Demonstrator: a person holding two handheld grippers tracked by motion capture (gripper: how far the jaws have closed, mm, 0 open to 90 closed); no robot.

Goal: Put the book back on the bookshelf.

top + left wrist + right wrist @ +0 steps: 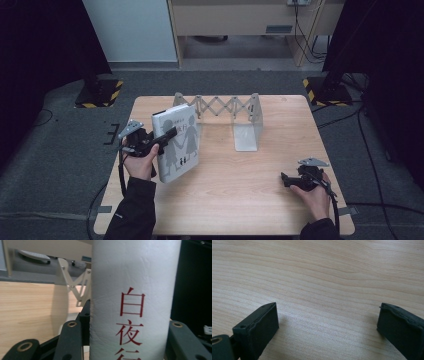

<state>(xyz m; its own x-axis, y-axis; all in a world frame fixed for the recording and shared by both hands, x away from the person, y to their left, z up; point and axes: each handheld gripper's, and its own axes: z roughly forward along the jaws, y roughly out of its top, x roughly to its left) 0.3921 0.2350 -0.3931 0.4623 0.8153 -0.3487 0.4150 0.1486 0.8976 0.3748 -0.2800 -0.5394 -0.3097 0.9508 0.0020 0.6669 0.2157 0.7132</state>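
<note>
Book point(177, 142), clamped by its spine in your left gripper point(159, 140) jaws, could swing and slip; right gripper point(286, 179) jaws gape empty.

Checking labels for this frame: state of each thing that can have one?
book: upright, tilted, clamped across its spine, lower edge looks just off the table
left gripper: shut on the book
right gripper: open, nothing between its jaws, low over bare wood
expanding bookend rack: standing, stretched out, no books in it
</note>
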